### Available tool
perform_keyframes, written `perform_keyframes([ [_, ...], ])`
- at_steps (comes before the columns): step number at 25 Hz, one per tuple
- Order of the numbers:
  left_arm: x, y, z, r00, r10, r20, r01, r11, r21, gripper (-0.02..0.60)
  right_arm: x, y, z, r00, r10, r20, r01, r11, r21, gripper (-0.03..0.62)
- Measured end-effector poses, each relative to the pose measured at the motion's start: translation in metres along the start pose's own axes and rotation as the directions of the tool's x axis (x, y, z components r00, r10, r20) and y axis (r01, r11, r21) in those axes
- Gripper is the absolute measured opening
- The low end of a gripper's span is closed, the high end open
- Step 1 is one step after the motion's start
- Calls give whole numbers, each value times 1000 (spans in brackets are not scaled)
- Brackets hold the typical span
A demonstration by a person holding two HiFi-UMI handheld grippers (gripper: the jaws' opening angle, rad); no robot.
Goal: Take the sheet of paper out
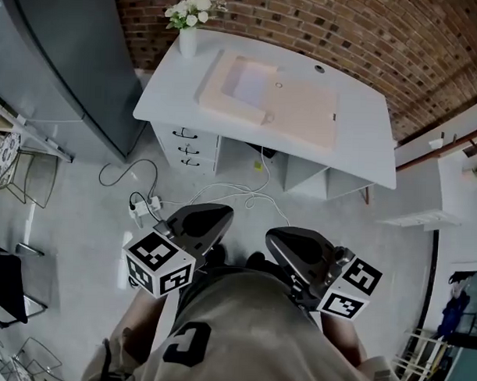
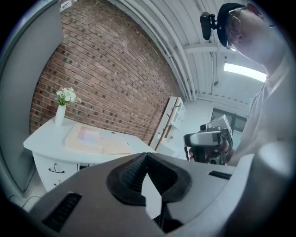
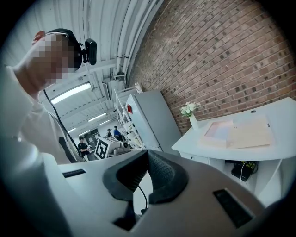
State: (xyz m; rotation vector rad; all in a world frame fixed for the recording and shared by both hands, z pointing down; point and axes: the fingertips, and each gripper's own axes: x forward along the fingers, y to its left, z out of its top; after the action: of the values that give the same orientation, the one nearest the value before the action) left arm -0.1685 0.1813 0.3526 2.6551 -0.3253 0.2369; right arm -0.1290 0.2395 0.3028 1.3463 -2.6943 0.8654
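A beige folder (image 1: pixel 292 109) lies flat on the white desk (image 1: pixel 357 147) ahead. A pale sheet of paper (image 1: pixel 250 81) shows in its left part. The folder (image 2: pixel 99 143) appears far off in the left gripper view, and the folder (image 3: pixel 245 132) also in the right gripper view. My left gripper (image 1: pixel 206 220) and right gripper (image 1: pixel 287 242) are held close to the person's body, well short of the desk. The left gripper (image 2: pixel 144 157) has its jaw tips touching with nothing between them. So does the right gripper (image 3: pixel 146 155).
A white vase of flowers (image 1: pixel 190 24) stands at the desk's back left corner. Drawers (image 1: pixel 185 145) sit under the desk's left side. Cables and a power strip (image 1: pixel 144 204) lie on the floor before it. A grey cabinet (image 1: pixel 63 62) stands left, a white shelf (image 1: pixel 425 220) right.
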Motion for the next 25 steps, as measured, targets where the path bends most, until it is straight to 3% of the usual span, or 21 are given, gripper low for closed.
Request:
perform_keyframes([
  [5,4,-2,4,1000,2,13,-2,1000,12,14,-2,-9,1,1000,-8,6,8,999,32,23],
  [14,7,7,11,995,88,38,-88,996,2,14,6,-23,7,998,62,-20,-61,998,24,23],
  [19,20,9,18,994,110,24,-110,994,5,14,8,-34,16,994,105,-30,-104,994,20,23],
  [25,55,8,25,993,113,-10,-113,993,18,14,-8,-70,31,995,99,19,-100,993,69,23],
])
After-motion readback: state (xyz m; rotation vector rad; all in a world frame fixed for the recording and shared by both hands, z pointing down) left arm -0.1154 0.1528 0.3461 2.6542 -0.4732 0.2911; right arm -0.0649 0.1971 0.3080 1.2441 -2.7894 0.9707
